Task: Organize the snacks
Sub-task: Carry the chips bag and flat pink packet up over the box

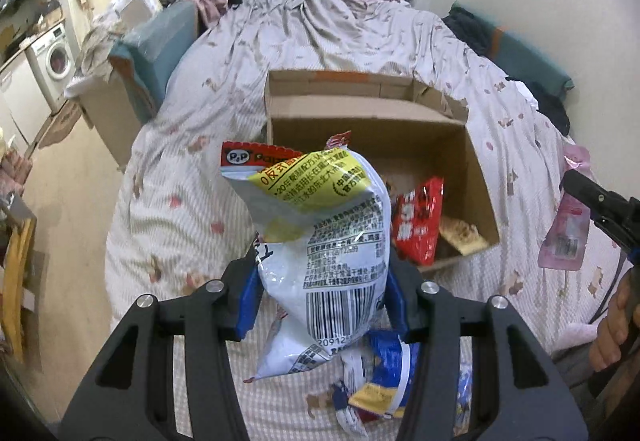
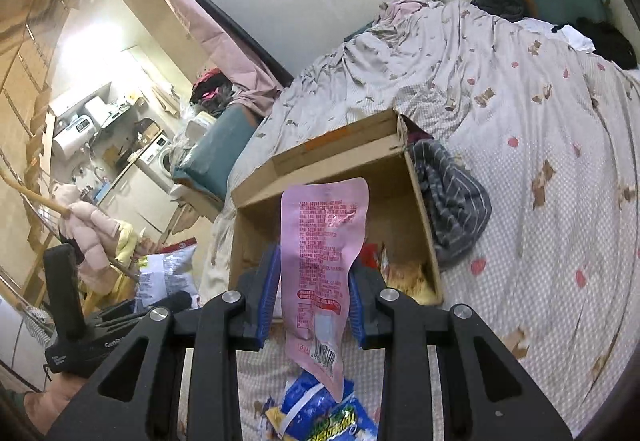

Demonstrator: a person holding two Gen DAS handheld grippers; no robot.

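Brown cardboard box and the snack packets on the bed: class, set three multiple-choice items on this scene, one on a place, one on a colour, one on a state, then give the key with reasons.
1. Where does the open brown cardboard box stand?
A. on the patterned bed cover
B. on the washing machine
C. on the floor

2. What colour is the flat packet in the right gripper?
A. green
B. pink
C. black

3. What is the state of the left gripper?
A. open and empty
B. shut on a red packet
C. shut on the white snack bag with a yellow top

Key: 1 A, the patterned bed cover lies all around the box. 2 B, the packet between the blue pads is pink with red print. 3 C, both blue pads press the white bag's sides.
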